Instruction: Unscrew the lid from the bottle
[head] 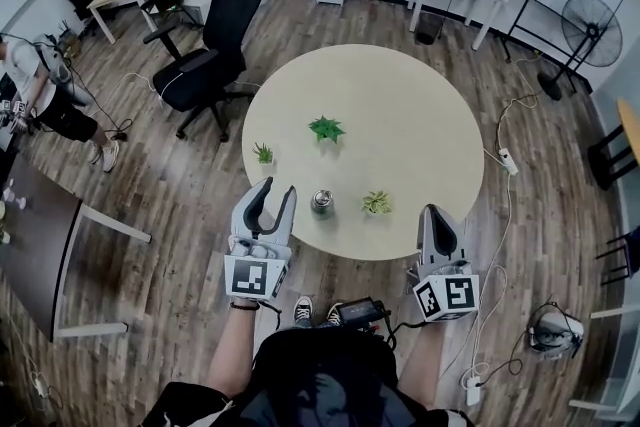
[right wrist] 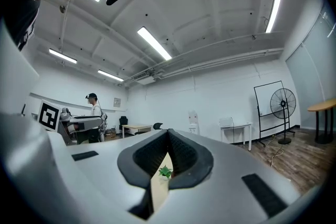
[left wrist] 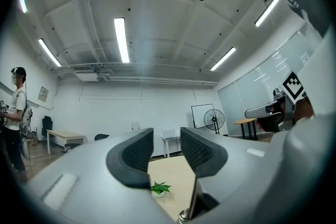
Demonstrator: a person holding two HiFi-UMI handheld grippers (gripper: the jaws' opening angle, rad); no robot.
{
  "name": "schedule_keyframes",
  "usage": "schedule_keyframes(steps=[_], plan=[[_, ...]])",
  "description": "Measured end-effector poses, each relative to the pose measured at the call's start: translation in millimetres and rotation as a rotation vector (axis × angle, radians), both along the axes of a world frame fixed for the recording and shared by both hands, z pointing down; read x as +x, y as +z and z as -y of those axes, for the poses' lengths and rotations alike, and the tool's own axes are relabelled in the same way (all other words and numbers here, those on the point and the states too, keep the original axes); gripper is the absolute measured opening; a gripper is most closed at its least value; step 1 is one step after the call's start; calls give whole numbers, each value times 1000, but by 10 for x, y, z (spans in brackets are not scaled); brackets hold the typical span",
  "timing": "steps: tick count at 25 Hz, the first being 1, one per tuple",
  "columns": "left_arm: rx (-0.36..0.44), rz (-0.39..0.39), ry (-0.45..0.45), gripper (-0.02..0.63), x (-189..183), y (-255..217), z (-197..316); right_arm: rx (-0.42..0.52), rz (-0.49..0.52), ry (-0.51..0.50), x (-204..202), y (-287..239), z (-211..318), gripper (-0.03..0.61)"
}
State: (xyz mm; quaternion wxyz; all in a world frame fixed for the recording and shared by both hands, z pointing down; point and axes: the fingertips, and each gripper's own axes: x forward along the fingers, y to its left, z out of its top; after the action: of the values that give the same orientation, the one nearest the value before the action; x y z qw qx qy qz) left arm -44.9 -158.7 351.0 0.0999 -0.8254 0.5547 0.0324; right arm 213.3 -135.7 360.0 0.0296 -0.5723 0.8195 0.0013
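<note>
A small metal bottle (head: 322, 202) with its lid on stands upright near the front edge of the round beige table (head: 420, 105). My left gripper (head: 272, 199) hovers just left of the bottle, level with the table's front edge, jaws a little apart and nothing between them. In the left gripper view the left gripper (left wrist: 165, 147) shows that gap, with the bottle top (left wrist: 184, 215) low in the frame, below the jaws. My right gripper (head: 437, 223) is at the table's front right edge, well apart from the bottle. Its jaws meet in the right gripper view (right wrist: 168, 140), empty.
Three small potted plants sit on the table: one at the centre (head: 326, 128), one at the left edge (head: 264, 153), one right of the bottle (head: 376, 203). A black office chair (head: 210, 45) stands left of the table. A person (head: 40, 95) stands far left; a fan (head: 590, 20) stands far right.
</note>
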Motion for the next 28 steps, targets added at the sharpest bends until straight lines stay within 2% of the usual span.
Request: schedule_keyframes(steps=[3,5,10,15,20,28], plan=[[22,1,50,299,82,6,49,5,-11,1,-7,-27,30,5],[40,-1,81,377,148,-1,75,5,-18,4,6,-34,46,5],[43,1,123,380,255,139,173,-8,-30,13,12,-4,89,5],[31,10,176,380,400,585,335,-50,-50,10,9,96,127,5],[-75,-18,215,385,490,1322,523,-83,-77,-9,-23,228,154,5],[-285,9,241,388,585,2640,685,-126,-102,-51,-143,451,192,5]])
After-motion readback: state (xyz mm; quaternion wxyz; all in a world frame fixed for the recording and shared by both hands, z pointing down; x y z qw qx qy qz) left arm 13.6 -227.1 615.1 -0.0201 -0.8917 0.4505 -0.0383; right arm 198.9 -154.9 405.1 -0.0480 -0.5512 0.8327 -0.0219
